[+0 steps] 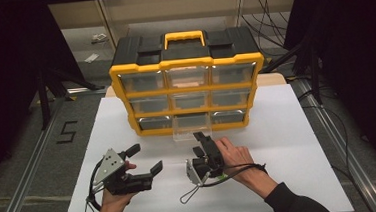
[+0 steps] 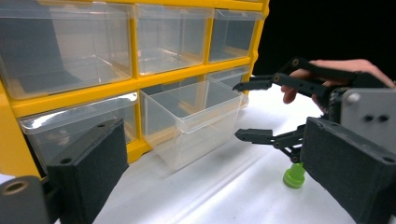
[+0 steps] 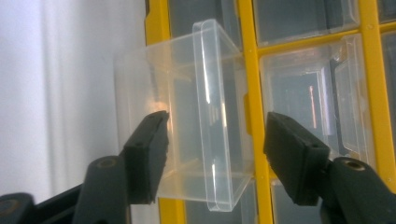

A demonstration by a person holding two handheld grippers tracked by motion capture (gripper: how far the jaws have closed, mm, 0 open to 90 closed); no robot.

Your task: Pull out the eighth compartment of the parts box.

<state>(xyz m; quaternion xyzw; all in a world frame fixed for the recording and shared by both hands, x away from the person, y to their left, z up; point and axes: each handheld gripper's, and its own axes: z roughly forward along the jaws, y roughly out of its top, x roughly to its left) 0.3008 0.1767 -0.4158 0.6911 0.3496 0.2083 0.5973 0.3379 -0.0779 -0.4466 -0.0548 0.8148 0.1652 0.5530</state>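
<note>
Clear plastic marks the thing in hand: the bottom-middle drawer (image 2: pixel 187 119) of the yellow organiser (image 1: pixel 185 63) stands pulled partway out over the white table (image 1: pixel 288 129), just ahead of the right tongs (image 1: pixel 202 138). Seen along those tongs, the two black jaws stand apart on either side of the drawer's front lip, with daylight between each pad and the plastic, so nothing is clamped. The left tongs (image 1: pixel 148 158) rest well to the side of the drawer, their jaws also apart and bare. A small green cap (image 2: pixel 294 176) stands on the table right beneath the right tongs, between them and the left ones. The risk from here, as I judge it, lies in the drawer's loose seat: a nudge from a jaw tip on one corner could skew it in its slot and jam it, or a hard pull could bring it clean out and drop it. The right tongs could also knock the green cap over and send it rolling if they dip or sweep sideways.
</note>
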